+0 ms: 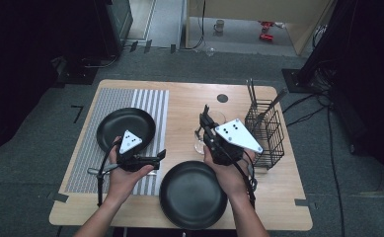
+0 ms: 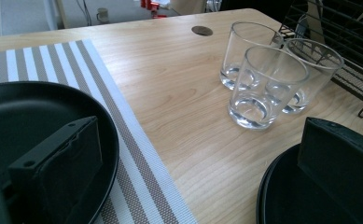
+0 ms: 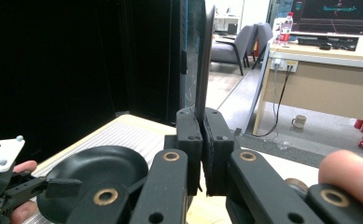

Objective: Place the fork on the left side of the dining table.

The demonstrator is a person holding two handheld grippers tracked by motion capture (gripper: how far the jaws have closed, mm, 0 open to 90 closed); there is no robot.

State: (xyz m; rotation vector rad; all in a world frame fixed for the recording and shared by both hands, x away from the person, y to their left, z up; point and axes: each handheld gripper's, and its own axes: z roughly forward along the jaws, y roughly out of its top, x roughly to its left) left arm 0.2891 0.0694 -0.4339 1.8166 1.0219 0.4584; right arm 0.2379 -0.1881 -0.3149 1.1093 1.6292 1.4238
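Observation:
My right gripper (image 1: 205, 121) is shut on a thin dark flat utensil (image 3: 205, 56), which stands upright from its pads (image 3: 216, 135) above the table's middle. My right gripper (image 3: 202, 116) points toward the far side. My left gripper (image 1: 159, 158) hovers over the front of the striped placemat (image 1: 152, 101) and points right. Seen in its own view, my left gripper (image 2: 200, 135) is open with nothing between its jaws. One black plate (image 1: 125, 128) sits on the placemat. A second black plate (image 1: 193, 194) lies at the front centre. Three clear glasses (image 2: 268, 86) stand together on the wood.
A black wire basket (image 1: 266, 131) with several utensils stands at the table's right side, just beyond the glasses. A round grommet (image 1: 222, 98) sits near the far edge. A grey handle-like piece (image 1: 95, 171) lies by my left hand.

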